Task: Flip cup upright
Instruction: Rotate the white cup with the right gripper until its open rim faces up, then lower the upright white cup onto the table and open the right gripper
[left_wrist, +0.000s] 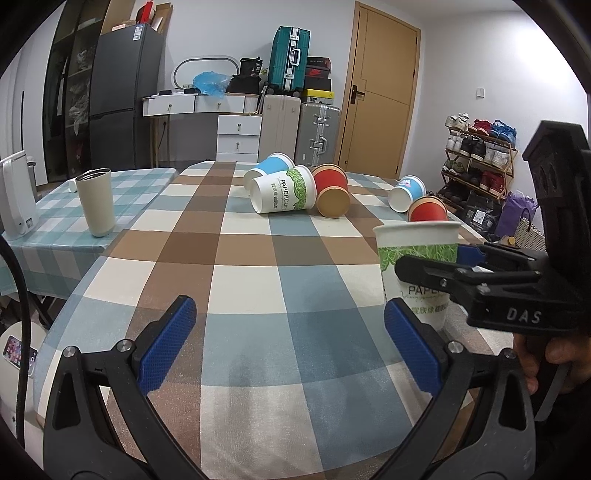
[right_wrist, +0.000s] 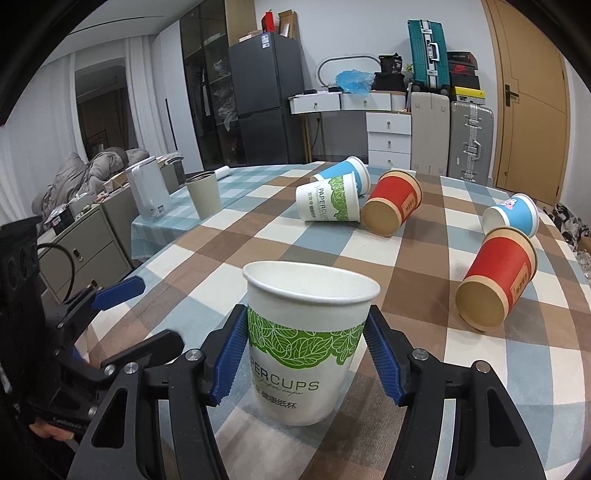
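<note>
Standing upright, mouth up, on the checked worktop (right_wrist: 207, 258): white paper cup with green leaf band (right_wrist: 310, 343), between the blue pads of the right gripper (right_wrist: 308, 363). Jaws closed in to the cup's sides, pads (right_wrist: 229, 354) just at the wall below the rim; firm contact on the far pad not certain. Left gripper (left_wrist: 291, 343) low over the worktop just left of the upright cup (left_wrist: 417, 266), jaws spread wide, nothing between them. Beyond the upright cup, lying on their sides: second leaf-print cup (right_wrist: 328, 201) touching a blue cup (right_wrist: 347, 173) and a red cup (right_wrist: 393, 206). To the right of the upright cup, another red cup (right_wrist: 496, 277) on its side, small blue cup (right_wrist: 511, 214) behind it. Grey tumbler (right_wrist: 203, 197) upright, far left of the upright cup.
</note>
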